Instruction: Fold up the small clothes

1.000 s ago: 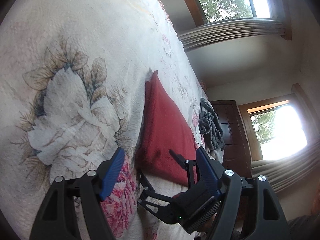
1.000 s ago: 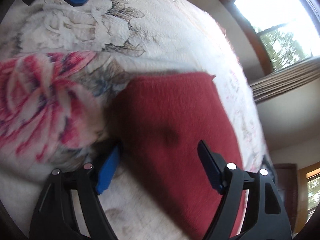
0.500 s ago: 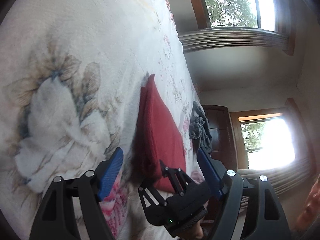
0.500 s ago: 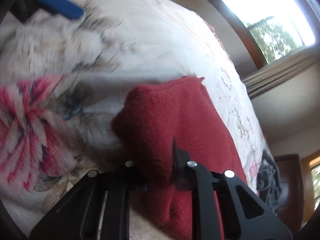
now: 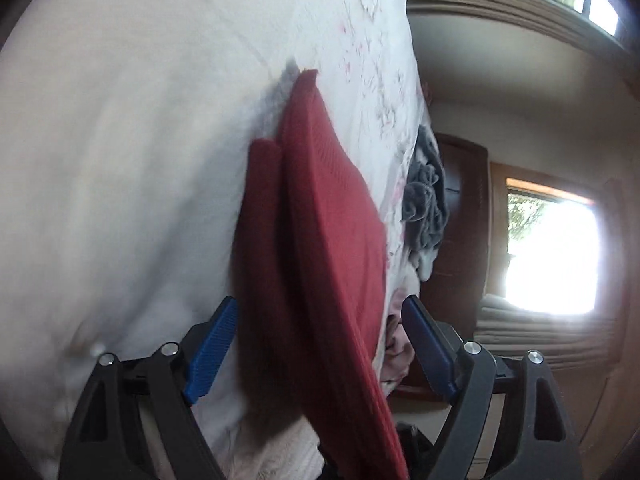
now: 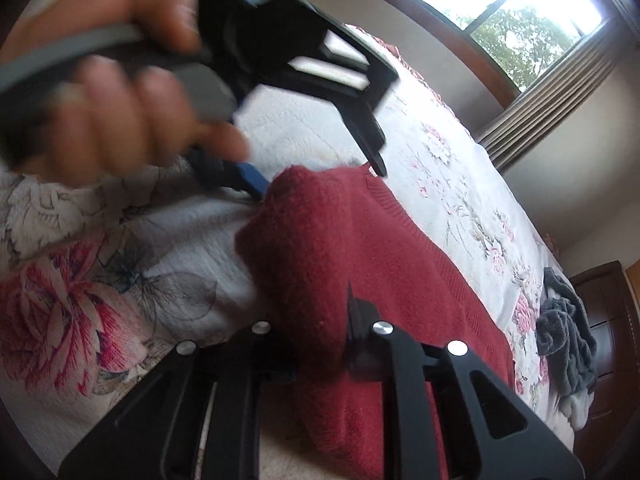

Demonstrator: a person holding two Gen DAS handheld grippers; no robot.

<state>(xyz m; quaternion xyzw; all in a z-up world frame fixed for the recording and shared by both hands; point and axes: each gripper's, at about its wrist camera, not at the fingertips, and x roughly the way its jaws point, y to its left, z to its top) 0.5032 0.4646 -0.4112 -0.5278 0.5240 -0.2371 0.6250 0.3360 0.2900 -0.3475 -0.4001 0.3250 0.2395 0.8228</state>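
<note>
lengthwise away runs the red cloth [image 6: 360,248], right gripper [image 6: 320,364] clamped on it, left gripper [image 5: 316,344] spread.

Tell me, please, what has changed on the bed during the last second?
The right tongs closed on the near corner of the red garment and raised it off the floral bedspread. The left tongs, open as before, moved in so the garment's edge sits between their fingers. The grey clothes pile stayed in place.
</note>
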